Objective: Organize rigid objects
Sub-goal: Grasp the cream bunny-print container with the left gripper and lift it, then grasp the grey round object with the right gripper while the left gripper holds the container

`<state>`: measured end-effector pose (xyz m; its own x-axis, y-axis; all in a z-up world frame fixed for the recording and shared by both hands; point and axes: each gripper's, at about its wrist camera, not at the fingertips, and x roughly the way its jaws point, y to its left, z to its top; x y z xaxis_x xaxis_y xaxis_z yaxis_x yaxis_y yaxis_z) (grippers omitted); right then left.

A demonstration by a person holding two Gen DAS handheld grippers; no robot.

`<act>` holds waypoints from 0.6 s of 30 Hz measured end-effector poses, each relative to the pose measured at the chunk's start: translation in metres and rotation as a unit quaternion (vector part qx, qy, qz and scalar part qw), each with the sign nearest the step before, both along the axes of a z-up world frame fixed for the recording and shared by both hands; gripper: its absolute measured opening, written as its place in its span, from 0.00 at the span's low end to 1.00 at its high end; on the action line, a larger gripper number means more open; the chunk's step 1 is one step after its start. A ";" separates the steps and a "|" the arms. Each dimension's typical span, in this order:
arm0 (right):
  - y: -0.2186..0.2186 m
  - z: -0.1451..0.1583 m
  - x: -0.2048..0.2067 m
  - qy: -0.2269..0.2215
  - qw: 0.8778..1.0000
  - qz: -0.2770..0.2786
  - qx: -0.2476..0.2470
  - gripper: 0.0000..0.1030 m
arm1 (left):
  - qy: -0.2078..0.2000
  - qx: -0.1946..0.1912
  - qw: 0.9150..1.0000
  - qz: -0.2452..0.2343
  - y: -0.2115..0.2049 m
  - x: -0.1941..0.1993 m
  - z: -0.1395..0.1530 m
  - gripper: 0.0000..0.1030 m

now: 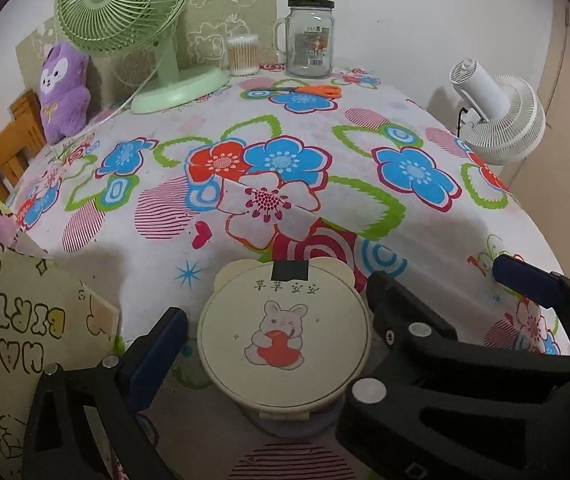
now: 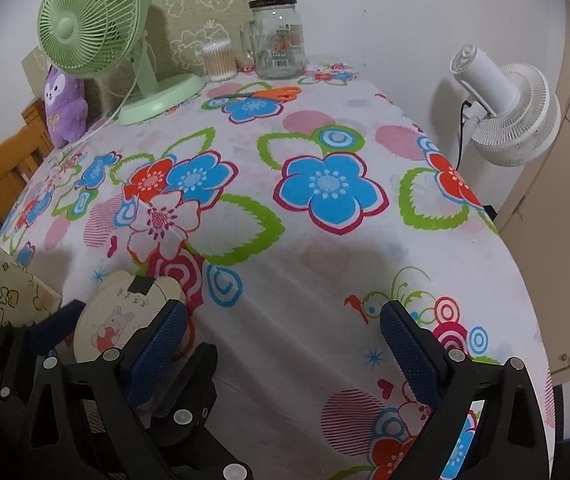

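A table point(image 1: 425, 216) draped in a white cloth printed with blue, red and green flowers fills both views. At its far left stands a green fan point(image 1: 125, 4), with a purple plush point(image 1: 63, 88) beside it at the table's left edge and a wooden chair point(image 1: 1, 152) behind. A white fan point(image 1: 501, 120) is off the table's right side. Against the far wall stands a glass jar point(image 1: 309, 40) with a black lid and a green cap on top; its label is too small to read. Left of the jar is a clear tub of cotton swabs point(image 1: 242, 55), and in front of it lie orange-handled scissors point(image 1: 305, 90). At near left a cream box point(image 1: 9, 320) carries bubble lettering, seen upside down; "BIRTH" can be made out, the rest is unclear. The task's thing, a round cream case point(image 1: 283, 334) with bear ears, lies at the near edge of the table, printed with a rabbit hugging a red apple under four Chinese characters, "苹苹安安". The left gripper point(image 1: 281, 340) has its jaws wide apart on either side of the case; whether the blue pads touch it cannot be told. The right gripper point(image 2: 283, 344) hangs over bare cloth to the right of the case, jaws wide apart and holding nothing; in the right wrist view the case point(image 2: 125, 316) shows partly hidden behind its left finger.
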<state>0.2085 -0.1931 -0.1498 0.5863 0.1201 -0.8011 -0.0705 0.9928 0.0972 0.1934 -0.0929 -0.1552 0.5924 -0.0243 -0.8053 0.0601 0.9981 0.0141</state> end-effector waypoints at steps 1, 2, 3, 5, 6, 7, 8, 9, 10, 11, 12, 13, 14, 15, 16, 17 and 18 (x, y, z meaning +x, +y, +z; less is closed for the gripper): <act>-0.001 -0.001 0.000 0.001 1.000 -0.002 0.004 0.96 | 0.001 -0.001 1.000 0.000 0.000 0.000 0.000 0.99; -0.001 -0.001 0.000 0.001 1.000 -0.003 0.007 0.96 | 0.002 -0.006 1.000 -0.003 0.001 0.000 0.001 0.97; -0.001 -0.001 0.000 0.001 1.000 -0.003 0.009 0.96 | 0.000 -0.008 1.000 -0.007 0.000 -0.001 0.002 0.91; -0.001 0.000 -0.001 0.001 1.000 -0.003 0.007 0.96 | -0.006 -0.005 1.000 -0.011 -0.002 -0.004 0.005 0.80; -0.001 0.001 -0.002 -0.003 1.000 -0.010 -0.001 0.96 | -0.007 -0.008 1.000 -0.014 -0.002 -0.004 0.006 0.75; -0.002 0.003 -0.003 -0.007 1.000 -0.016 -0.009 0.96 | -0.004 -0.010 1.000 -0.015 -0.002 -0.004 0.006 0.74; -0.003 0.003 -0.003 -0.007 1.000 -0.012 -0.006 0.96 | -0.002 -0.013 1.000 -0.011 0.000 -0.004 0.006 0.74; -0.003 0.004 -0.004 -0.004 1.000 -0.008 -0.001 0.96 | -0.002 -0.016 1.000 -0.010 0.001 -0.005 0.006 0.74; -0.004 0.005 -0.005 -0.003 1.000 -0.008 0.002 0.96 | -0.002 -0.018 1.000 -0.010 0.002 -0.006 0.007 0.74; -0.003 0.005 -0.006 -0.003 1.000 -0.008 0.002 0.96 | -0.004 -0.018 1.000 -0.009 0.002 -0.008 0.007 0.74; -0.003 0.006 -0.008 -0.004 1.000 -0.007 0.002 0.96 | -0.007 -0.016 1.000 -0.009 0.002 -0.010 0.008 0.74; -0.002 0.008 -0.010 -0.005 1.000 -0.005 0.001 0.96 | -0.010 -0.013 1.000 -0.009 0.003 -0.013 0.010 0.74; -0.002 0.009 -0.012 -0.007 1.000 -0.003 0.001 0.96 | -0.014 -0.012 1.000 -0.008 0.003 -0.015 0.011 0.74; -0.001 0.011 -0.014 -0.008 1.000 -0.002 0.001 0.96 | -0.017 -0.011 1.000 -0.008 0.003 -0.018 0.013 0.74; 0.001 0.013 -0.016 -0.010 1.000 0.000 -0.001 0.96 | -0.019 -0.011 1.000 -0.008 0.003 -0.022 0.014 0.74; 0.002 0.014 -0.018 -0.011 1.000 0.002 -0.005 0.96 | -0.022 -0.012 1.000 -0.008 0.003 -0.026 0.016 0.74; 0.003 0.016 -0.019 -0.012 1.000 0.004 -0.010 0.96 | -0.023 -0.012 1.000 -0.008 0.004 -0.029 0.017 0.74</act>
<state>0.1893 -0.1898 -0.1341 0.6050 0.1097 -0.7886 -0.0808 0.9938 0.0763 0.1648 -0.0893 -0.1379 0.6286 -0.0536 -0.7759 0.0765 0.9970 -0.0070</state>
